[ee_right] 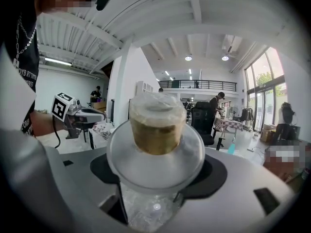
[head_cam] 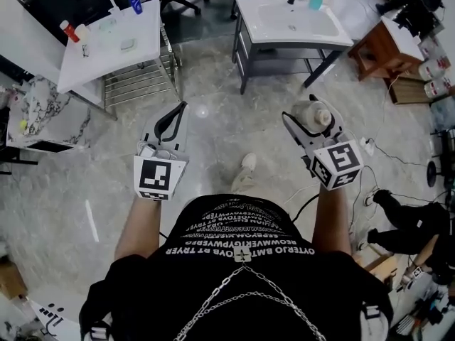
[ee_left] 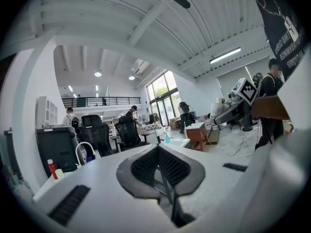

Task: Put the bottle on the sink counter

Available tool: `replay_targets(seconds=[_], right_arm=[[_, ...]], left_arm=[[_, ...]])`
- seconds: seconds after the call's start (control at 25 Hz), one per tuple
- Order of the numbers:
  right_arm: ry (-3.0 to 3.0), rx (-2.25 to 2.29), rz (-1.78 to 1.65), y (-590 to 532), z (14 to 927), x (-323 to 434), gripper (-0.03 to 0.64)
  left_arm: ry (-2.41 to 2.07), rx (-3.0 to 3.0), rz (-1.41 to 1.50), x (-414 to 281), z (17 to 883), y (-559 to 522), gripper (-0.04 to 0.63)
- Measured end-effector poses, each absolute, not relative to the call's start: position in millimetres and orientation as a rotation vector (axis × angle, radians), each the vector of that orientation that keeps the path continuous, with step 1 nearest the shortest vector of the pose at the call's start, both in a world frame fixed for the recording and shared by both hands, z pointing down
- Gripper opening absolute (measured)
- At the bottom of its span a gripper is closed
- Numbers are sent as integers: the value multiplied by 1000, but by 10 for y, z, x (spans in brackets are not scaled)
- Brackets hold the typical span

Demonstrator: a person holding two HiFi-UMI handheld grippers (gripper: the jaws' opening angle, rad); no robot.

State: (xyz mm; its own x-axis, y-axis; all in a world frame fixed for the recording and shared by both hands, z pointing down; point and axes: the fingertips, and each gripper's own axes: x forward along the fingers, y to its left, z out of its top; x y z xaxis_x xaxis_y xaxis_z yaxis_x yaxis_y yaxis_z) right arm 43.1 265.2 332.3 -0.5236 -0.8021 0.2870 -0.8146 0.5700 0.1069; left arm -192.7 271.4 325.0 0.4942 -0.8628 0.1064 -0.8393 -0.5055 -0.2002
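Observation:
The bottle [head_cam: 313, 114], translucent with a tan cap, lies between the jaws of my right gripper [head_cam: 308, 121], which is shut on its body. In the right gripper view the bottle [ee_right: 156, 130] fills the middle, cap pointing forward, its lower part clamped between the dark pads. My left gripper [head_cam: 175, 114] is held level with it on the left, jaws shut with nothing in them; its ribbed pads [ee_left: 146, 165] meet in the left gripper view. The white sink counter [head_cam: 279, 33] stands ahead across the marble floor, a teal bottle [head_cam: 316, 0] at its back edge.
A white table [head_cam: 106, 52] with small bottles and a metal rack under it stands at the far left. A wooden side table [head_cam: 384, 48] is right of the sink. Cables [head_cam: 398, 158] trail over the floor on the right. Office chairs stand behind.

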Motion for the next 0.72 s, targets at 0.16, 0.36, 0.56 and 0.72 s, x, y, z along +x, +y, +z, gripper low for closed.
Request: replay_targets(seconds=[0.16, 0.36, 0.56, 0.72], right_arm=[[-2508, 1316, 57, 2225, 3294, 555, 334], [-2510, 1294, 65, 1750, 3281, 806, 334], [-2531, 1277, 71, 1286, 3226, 1095, 334], [-2546, 1247, 58, 950, 3212, 1328, 334]], left_arm=[[1497, -2602, -297, -1788, 3201, 2282, 6], [1504, -2595, -286, -1489, 3117, 1769, 6], [1513, -2589, -291, -1163, 3081, 1319, 6], [1523, -2575, -299, -912, 3070, 998, 6]])
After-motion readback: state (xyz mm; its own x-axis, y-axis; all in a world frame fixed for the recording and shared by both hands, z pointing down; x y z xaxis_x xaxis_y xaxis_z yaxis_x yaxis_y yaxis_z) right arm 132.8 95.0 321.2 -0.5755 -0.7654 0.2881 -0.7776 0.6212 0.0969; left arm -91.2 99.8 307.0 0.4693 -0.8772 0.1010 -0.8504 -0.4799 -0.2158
